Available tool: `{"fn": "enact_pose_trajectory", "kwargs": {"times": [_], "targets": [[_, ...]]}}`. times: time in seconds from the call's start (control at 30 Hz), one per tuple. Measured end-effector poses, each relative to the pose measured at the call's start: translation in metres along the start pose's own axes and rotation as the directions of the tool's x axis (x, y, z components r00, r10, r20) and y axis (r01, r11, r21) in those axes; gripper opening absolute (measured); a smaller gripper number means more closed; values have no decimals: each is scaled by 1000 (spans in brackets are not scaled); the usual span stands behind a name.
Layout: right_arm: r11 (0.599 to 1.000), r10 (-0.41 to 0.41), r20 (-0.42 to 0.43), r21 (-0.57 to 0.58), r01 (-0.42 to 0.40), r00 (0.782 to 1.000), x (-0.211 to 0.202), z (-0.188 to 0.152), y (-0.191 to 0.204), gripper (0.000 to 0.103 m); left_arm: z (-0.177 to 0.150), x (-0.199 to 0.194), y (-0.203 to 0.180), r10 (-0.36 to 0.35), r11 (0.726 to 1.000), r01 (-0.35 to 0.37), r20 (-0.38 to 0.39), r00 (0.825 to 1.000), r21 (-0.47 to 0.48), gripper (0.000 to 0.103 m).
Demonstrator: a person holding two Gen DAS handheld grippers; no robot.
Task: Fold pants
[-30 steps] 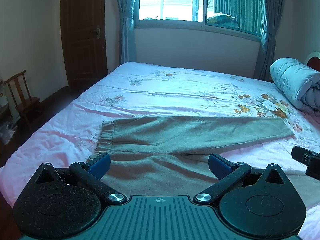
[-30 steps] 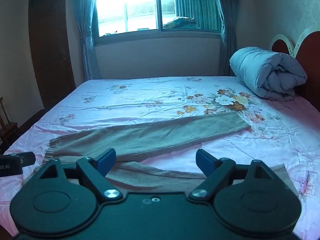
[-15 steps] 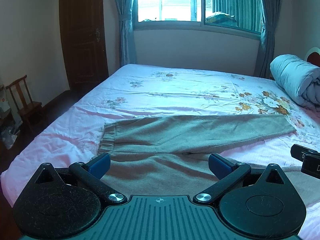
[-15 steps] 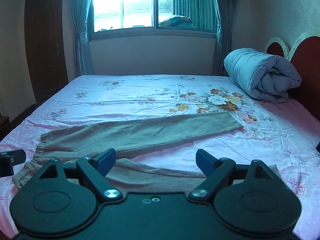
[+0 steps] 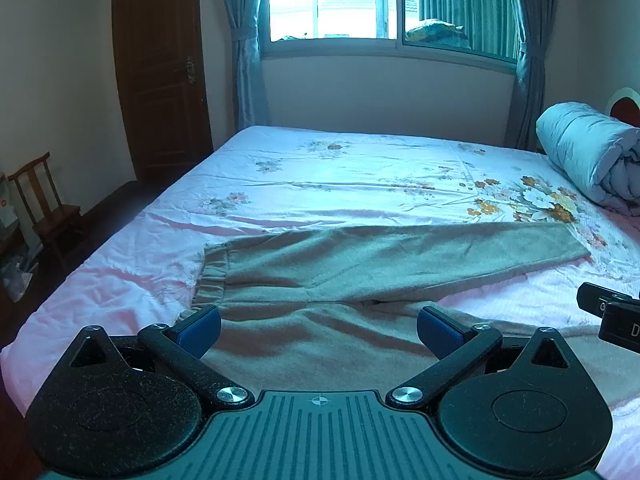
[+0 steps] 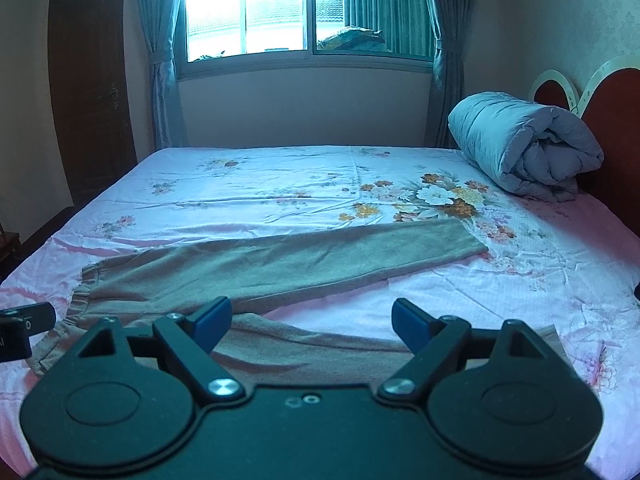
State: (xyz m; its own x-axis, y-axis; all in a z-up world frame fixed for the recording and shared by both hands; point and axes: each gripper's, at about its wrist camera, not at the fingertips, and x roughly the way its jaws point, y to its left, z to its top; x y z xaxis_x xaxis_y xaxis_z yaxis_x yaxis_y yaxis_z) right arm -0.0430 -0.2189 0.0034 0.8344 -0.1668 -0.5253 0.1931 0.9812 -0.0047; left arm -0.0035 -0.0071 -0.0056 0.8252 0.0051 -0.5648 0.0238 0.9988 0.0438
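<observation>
Over pants (image 5: 360, 264), hand-held grippers apparently level, spread

We see daylight flooding through the window (image 6: 260, 12), blown out to white glare; the room around stays dim with a bluish cast. Fisheye bending curves the edges, and corners darken.

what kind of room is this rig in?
A home bedroom, most likely: a bed with a floral sheet, a rolled duvet against the headboard, and a curtained window. Tan pants lie spread on the bed.
</observation>
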Motion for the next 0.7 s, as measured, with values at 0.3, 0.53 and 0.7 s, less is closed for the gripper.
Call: {"fn": "enact_pose_trajectory", "kwargs": {"times": [0.3, 0.53, 0.7], "targets": [[1000, 3, -3, 4, -3, 1000, 1, -1, 2, 81, -2, 1, -1, 0, 1000, 0, -5, 1000, 0, 103], [1000, 11, -8, 6, -11, 1000, 2, -3, 1, 81, -4, 3, -1, -2, 1000, 2, -8, 1000, 2, 103], [1000, 15, -10, 9, -15, 1000, 3, -3, -1, 81, -3, 4, -1, -2, 1000, 2, -11, 1000, 2, 103]]}}
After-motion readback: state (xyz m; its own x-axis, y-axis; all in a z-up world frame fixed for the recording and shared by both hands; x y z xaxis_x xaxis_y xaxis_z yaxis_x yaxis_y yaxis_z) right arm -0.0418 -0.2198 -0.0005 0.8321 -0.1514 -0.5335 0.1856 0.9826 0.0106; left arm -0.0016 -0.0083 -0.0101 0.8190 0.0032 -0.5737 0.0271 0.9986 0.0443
